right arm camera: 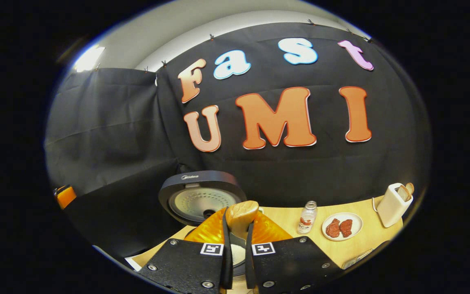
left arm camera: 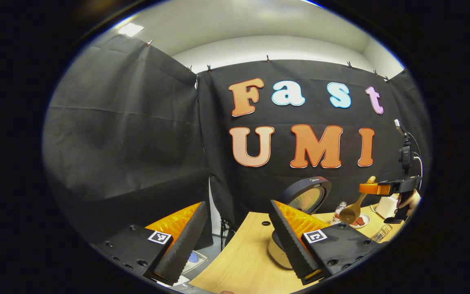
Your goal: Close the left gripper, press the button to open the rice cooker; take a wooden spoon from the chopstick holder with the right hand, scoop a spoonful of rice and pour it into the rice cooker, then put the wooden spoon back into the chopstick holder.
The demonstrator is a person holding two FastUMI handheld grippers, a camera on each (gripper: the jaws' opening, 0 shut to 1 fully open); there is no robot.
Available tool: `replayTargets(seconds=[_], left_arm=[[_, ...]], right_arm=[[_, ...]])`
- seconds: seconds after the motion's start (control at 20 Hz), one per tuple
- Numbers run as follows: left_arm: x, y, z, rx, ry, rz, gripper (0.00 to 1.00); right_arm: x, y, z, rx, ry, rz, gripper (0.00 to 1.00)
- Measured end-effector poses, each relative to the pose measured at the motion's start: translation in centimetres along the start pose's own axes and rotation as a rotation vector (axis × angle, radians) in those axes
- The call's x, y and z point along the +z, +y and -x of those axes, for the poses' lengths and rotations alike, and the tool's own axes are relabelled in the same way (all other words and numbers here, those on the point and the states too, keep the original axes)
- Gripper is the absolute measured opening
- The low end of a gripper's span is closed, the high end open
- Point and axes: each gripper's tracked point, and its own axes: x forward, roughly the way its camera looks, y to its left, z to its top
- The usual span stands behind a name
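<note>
Left claw [left arm camera: 235,241]: fingers set wide apart, holding nothing, raised off the counter's [left arm camera: 243,261] left edge.

Right claw [right arm camera: 236,245]: narrowed onto the spoon [right arm camera: 241,218], both fingers pressing the handle. In the left gripper view this claw [left arm camera: 371,188] is held high over the counter's right part, the spoon [left arm camera: 351,210] hanging from it, bowl downward.

Cooker [right arm camera: 202,200]: lid up, standing near the counter's back left; white shows in the gap beneath the right claw, probably the pot's contents, not certain.

Chopstick holder: not identified.

Also present: bottle [right arm camera: 307,222], plate [right arm camera: 343,228] and toaster [right arm camera: 394,204] along the counter's right side.

Risks, as judged:
- The spoon hangs steeply, so any rice carried could spill before reaching the pot.
- The grip is on the handle's end, so the spoon could pivot between the fingers.
- A careless sweep could knock over the bottle.
</note>
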Motion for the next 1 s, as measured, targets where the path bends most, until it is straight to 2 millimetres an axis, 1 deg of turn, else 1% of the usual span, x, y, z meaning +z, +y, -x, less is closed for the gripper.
replayTargets(seconds=[0.1,0.25,0.4,0.6,0.75,0.9,1.0], left_arm=[[0.3,-0.9,-0.8,-0.010,-0.003,0.000,0.99],[-0.1,-1.8,-1.1,-0.027,0.004,0.000,1.00],[-0.5,-2.7,-1.5,-0.042,0.015,-0.002,0.98],[-0.9,-3.9,-2.1,-0.058,0.022,-0.003,0.98],[-0.8,-4.9,-2.6,-0.071,0.022,0.001,0.98],[-0.8,-5.6,-2.8,-0.076,0.028,-0.008,0.98],[-0.6,-6.0,-2.9,-0.071,0.026,-0.023,0.98]], right_arm=[[0.4,-2.3,1.3,-0.041,-0.004,-0.006,0.11],[1.0,-6.2,3.5,-0.098,-0.014,-0.028,0.11],[1.3,-10.7,6.1,-0.170,-0.017,-0.052,0.11],[0.3,-16.8,9.5,-0.279,-0.011,-0.075,0.11],[-0.7,-20.4,11.4,-0.339,-0.010,-0.111,0.11],[-2.7,-23.8,12.9,-0.388,0.012,-0.134,0.11],[-4.8,-25.5,13.3,-0.409,0.039,-0.151,0.11]])
